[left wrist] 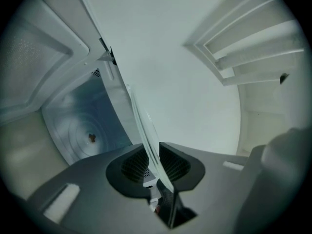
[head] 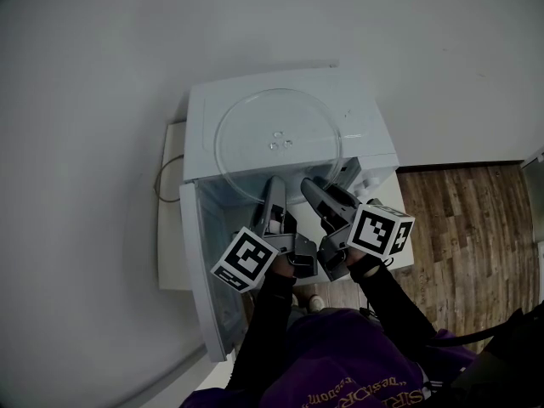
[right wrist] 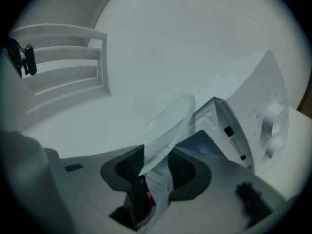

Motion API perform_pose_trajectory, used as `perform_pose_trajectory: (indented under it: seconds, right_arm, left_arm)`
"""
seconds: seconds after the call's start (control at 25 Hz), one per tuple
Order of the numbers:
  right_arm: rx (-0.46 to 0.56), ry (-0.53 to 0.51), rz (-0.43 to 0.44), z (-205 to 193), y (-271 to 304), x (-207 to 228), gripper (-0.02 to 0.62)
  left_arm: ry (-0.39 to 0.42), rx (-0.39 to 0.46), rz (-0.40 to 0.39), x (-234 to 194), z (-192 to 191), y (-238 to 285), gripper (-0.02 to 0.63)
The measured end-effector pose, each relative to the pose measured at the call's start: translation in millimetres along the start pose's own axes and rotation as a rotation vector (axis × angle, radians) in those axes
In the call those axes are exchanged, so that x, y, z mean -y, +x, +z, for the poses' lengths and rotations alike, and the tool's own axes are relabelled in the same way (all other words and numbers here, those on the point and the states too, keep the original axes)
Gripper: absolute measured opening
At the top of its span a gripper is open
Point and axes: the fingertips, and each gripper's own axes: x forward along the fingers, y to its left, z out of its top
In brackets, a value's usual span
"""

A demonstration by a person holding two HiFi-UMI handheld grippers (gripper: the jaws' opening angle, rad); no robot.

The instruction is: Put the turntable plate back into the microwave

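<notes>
The clear glass turntable plate (head: 278, 143) hangs level over the top of the white microwave (head: 367, 109), held by its near rim. My left gripper (head: 276, 195) is shut on that rim, and my right gripper (head: 313, 189) is shut on it just to the right. In the left gripper view the plate's edge (left wrist: 145, 133) runs between the dark pads of the left gripper (left wrist: 155, 165), with the microwave's cavity floor (left wrist: 80, 130) at lower left. In the right gripper view the plate (right wrist: 170, 118) rises from the right gripper (right wrist: 156, 167), beside the open cavity.
The microwave door (head: 208, 270) stands open toward me at the left. The control knobs (right wrist: 273, 123) are on the microwave's right side. The microwave sits on a white table (head: 172, 228) with a thin cable (head: 163, 177) at its left. Wooden floor (head: 467, 219) lies to the right.
</notes>
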Motion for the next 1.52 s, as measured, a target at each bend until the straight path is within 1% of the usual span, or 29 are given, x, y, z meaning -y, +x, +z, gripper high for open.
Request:
perform_pose_trajectory:
  seconds: [0.16,0.4,0.52,0.56,0.64,0.72,0.92,1.08,1.2,1.32,1.44,1.52]
  right_arm:
    - [0.002,0.065,0.009,-0.8,-2.5,1.5,0.149]
    - [0.007,0.064,-0.001,-3.5,-6.2,-2.5,0.14]
    - [0.016,0.066,0.0,-5.1,-10.5,-4.3,0.137]
    - [0.017,0.07,0.001,-5.8,-11.7,-4.7,0.137]
    - [0.019,0.07,0.005,-7.1,-14.3,-5.7,0.135]
    - [0.021,0.053,0.011,-6.6,-17.6,-7.7,0.135]
    - [0.036,0.043,0.011,-4.8,-31.3,-13.7,0.135]
    - [0.044,0.02,0.01,-7.0,-50.6,-23.9,0.135]
    - [0.046,0.013,0.007,-9.3,-58.9,-25.5,0.135]
    - [0.037,0.019,0.01,-11.0,-59.3,-23.7,0.135]
    - [0.03,0.021,0.013,-13.7,-66.8,-25.7,0.135]
    - [0.028,0.019,0.013,-16.5,-73.0,-27.3,0.135]
  left_arm:
    - [-0.058,0.019,-0.026,2.4,-0.7,-1.4,0.064]
    - [-0.07,0.017,-0.068,3.6,-1.7,-7.5,0.064]
    - [-0.124,0.024,-0.089,7.3,-5.5,-10.6,0.064]
    - [-0.124,0.026,-0.091,7.9,-5.8,-11.8,0.063]
    - [-0.087,0.024,-0.086,7.0,-5.8,-15.3,0.063]
    - [-0.078,0.025,-0.085,7.9,-7.7,-18.6,0.063]
    - [-0.129,0.038,-0.1,19.7,-16.9,-26.1,0.063]
    - [-0.118,0.038,-0.114,30.4,-25.1,-40.7,0.064]
    - [-0.151,0.045,-0.118,34.5,-30.6,-47.2,0.064]
    - [-0.159,0.046,-0.124,34.3,-32.2,-47.4,0.063]
    - [-0.141,0.042,-0.114,35.9,-36.9,-53.6,0.06]
    - [-0.095,0.034,-0.081,32.8,-40.0,-61.6,0.063]
